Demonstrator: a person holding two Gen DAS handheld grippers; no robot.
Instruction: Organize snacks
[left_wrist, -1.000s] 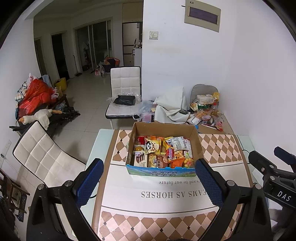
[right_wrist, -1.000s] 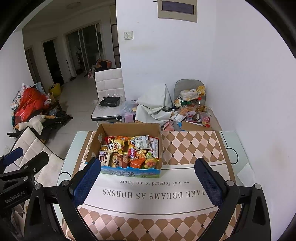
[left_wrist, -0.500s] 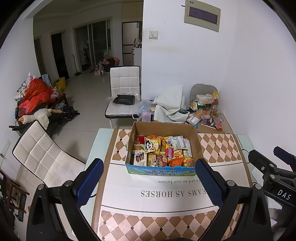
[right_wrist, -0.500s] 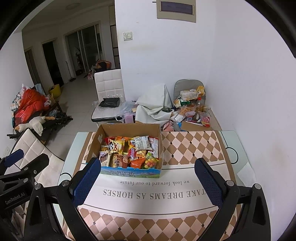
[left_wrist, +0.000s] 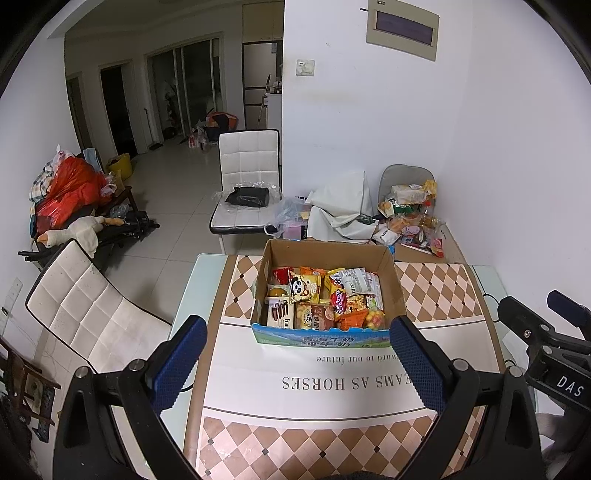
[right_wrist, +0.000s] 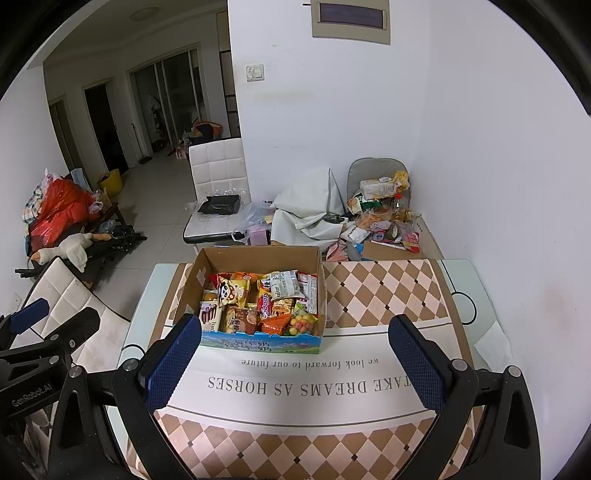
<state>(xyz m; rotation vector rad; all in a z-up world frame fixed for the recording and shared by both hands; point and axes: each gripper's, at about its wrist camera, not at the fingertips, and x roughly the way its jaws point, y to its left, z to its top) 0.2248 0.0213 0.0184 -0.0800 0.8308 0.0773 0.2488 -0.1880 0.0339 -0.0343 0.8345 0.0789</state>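
Note:
An open cardboard box full of mixed snack packets stands on the table, on a checkered cloth with printed words. My left gripper is open and empty, held above the table in front of the box. My right gripper is open and empty too, at about the same height, with the box ahead and slightly left. Each gripper shows at the edge of the other's view, the right one and the left one.
The table meets a white wall on the right. A white chair stands at its left and another behind it. A pile of snacks and bags lies on a surface behind the table's far right end.
Both grippers have drifted slightly, so the box sits a little differently in each view. Nothing was taken hold of or let go.

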